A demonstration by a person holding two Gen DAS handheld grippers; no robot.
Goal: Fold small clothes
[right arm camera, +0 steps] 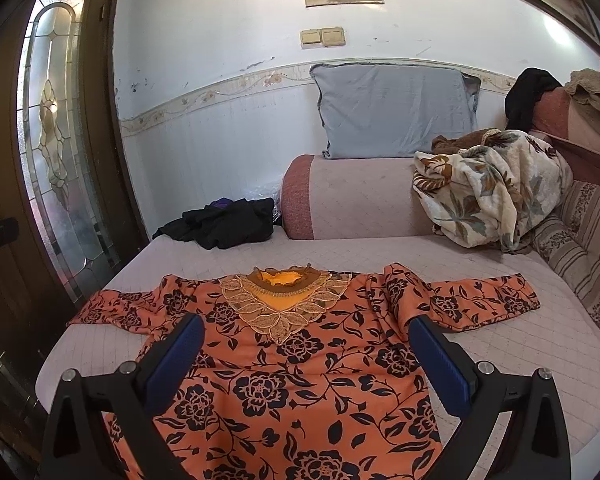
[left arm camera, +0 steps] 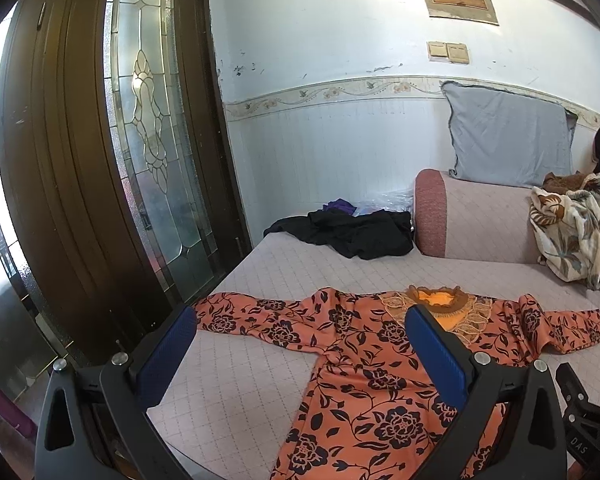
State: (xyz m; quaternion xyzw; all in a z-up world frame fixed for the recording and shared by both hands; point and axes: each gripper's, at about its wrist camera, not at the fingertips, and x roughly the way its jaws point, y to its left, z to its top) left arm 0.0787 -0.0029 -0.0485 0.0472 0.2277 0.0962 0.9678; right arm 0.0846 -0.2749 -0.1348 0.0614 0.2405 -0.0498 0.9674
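The left claw and the right claw, each with black arms and blue ribbed pads, hang released above the quilted pale pink sofa seat, jaws spread wide with nothing between them. Beneath them the orange long-sleeved blouse with black flower print and gold lace collar lies flat on the seat, sleeves stretched out to both sides. Farther back sit a crumpled black garment, a cream floral blanket and a grey-blue pillow against the white wall.
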